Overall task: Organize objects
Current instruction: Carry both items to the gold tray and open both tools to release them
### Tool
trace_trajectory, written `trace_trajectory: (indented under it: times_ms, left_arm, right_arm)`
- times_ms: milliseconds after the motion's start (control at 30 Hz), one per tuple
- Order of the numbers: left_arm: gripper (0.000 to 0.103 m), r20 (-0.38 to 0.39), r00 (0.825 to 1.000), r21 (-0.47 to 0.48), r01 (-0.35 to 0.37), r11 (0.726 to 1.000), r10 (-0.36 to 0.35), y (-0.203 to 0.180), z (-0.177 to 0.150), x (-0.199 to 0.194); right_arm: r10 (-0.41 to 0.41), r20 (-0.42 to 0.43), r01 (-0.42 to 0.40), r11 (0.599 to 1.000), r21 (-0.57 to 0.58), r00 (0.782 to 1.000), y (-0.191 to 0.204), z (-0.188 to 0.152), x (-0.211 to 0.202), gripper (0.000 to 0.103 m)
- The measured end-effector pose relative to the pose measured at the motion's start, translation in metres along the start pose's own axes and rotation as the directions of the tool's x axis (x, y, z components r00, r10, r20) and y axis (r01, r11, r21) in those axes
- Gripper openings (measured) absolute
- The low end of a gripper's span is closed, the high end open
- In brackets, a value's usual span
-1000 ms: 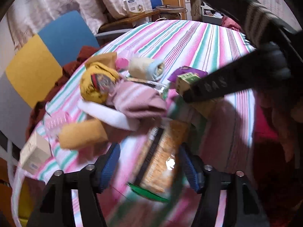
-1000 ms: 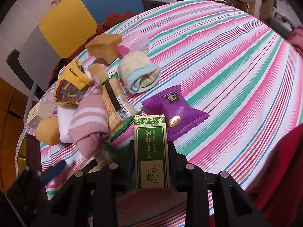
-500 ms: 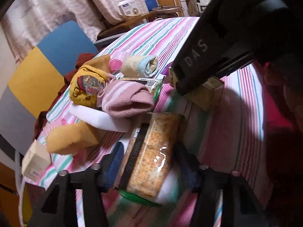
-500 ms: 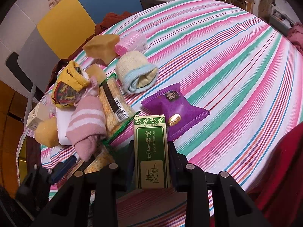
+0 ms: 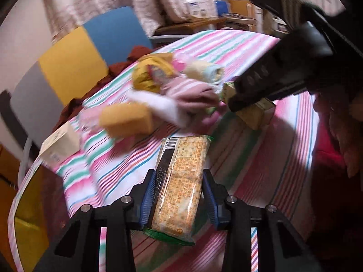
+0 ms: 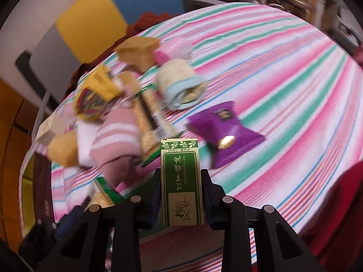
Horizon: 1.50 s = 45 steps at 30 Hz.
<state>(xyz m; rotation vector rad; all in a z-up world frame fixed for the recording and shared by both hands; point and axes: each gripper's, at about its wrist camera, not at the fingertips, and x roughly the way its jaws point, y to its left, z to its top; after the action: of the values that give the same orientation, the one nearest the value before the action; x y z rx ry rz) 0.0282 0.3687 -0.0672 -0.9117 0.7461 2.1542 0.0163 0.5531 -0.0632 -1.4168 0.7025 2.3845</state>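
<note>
While its jaws have just been closing, left gripper [image 5: 179,195] clamps cracker packet [image 5: 180,181] at lower centre of left view; right gripper [image 6: 180,195] clamps green essential-oil box [image 6: 180,181], lower centre, above striped tablecloth [image 6: 283,90].

Green carton [image 6: 180,182] reads "TSAO ESSENTIAL OIL" and "10ml"; cracker packet [image 5: 179,187] is stamped "2025/11".

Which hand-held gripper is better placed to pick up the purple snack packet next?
Neither is free. The right hand-held gripper is nearer the purple snack packet but holds the green box; the left has just closed on the cracker pack.
</note>
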Motion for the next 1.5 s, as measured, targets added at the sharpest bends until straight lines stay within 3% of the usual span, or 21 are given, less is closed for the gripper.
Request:
trace_trajectory:
  times_ms: [267,367,467,600,733,833,1000,1200,1233,1333,1500]
  left_arm:
    - [0.040,-0.003,0.999,-0.147,-0.047,0.988,0.047,0.043,-0.025,-0.032]
    - [0.040,0.004,0.997,-0.183,-0.072,0.981,0.074,0.056,-0.031,-0.046]
    - [0.040,0.007,0.995,-0.210,-0.094,0.973,0.098,0.070,-0.036,-0.053]
    - [0.040,0.006,0.993,-0.266,-0.111,0.957,0.117,0.092,-0.048,-0.065]
    - [0.039,0.006,0.990,-0.300,-0.134,0.944,0.142,0.111,-0.061,-0.076]
    - [0.039,-0.002,0.990,-0.348,-0.136,0.928,0.144,0.130,-0.075,-0.084]
    - [0.039,-0.011,0.986,-0.433,-0.156,0.888,0.168,0.165,-0.104,-0.101]
    - [0.039,-0.047,0.979,-0.529,-0.192,0.826,0.197,0.207,-0.146,-0.114]
    - [0.039,-0.057,0.978,-0.541,-0.201,0.817,0.203,0.213,-0.153,-0.115]
    - [0.039,-0.086,0.975,-0.590,-0.217,0.778,0.206,0.232,-0.175,-0.116]
    - [0.039,-0.120,0.970,-0.648,-0.239,0.723,0.213,0.255,-0.205,-0.115]
  right_arm:
    - [0.048,-0.011,-0.048,0.997,-0.058,0.999,0.017,-0.005,0.004,0.032]
    - [0.109,-0.034,-0.112,0.991,-0.079,0.993,0.024,-0.010,0.004,0.032]
    - [0.183,-0.082,-0.192,0.975,-0.110,0.980,0.039,-0.017,0.008,0.032]
    - [0.210,-0.117,-0.230,0.954,-0.193,0.971,0.064,-0.036,0.008,0.032]
    - [0.236,-0.099,-0.255,0.921,-0.293,0.967,0.094,-0.053,0.000,0.032]
    - [0.294,-0.108,-0.314,0.894,-0.319,0.949,0.117,-0.071,-0.003,0.032]
    - [0.311,-0.101,-0.325,0.864,-0.383,0.945,0.159,-0.088,-0.017,0.032]
    - [0.410,-0.105,-0.417,0.821,-0.389,0.906,0.216,-0.095,-0.034,0.032]
    - [0.407,-0.102,-0.411,0.817,-0.404,0.908,0.227,-0.098,-0.035,0.034]
    - [0.337,-0.034,-0.308,0.809,-0.501,0.941,0.258,-0.108,-0.040,0.035]
    - [0.311,0.061,-0.216,0.777,-0.591,0.948,0.295,-0.122,-0.050,0.034]
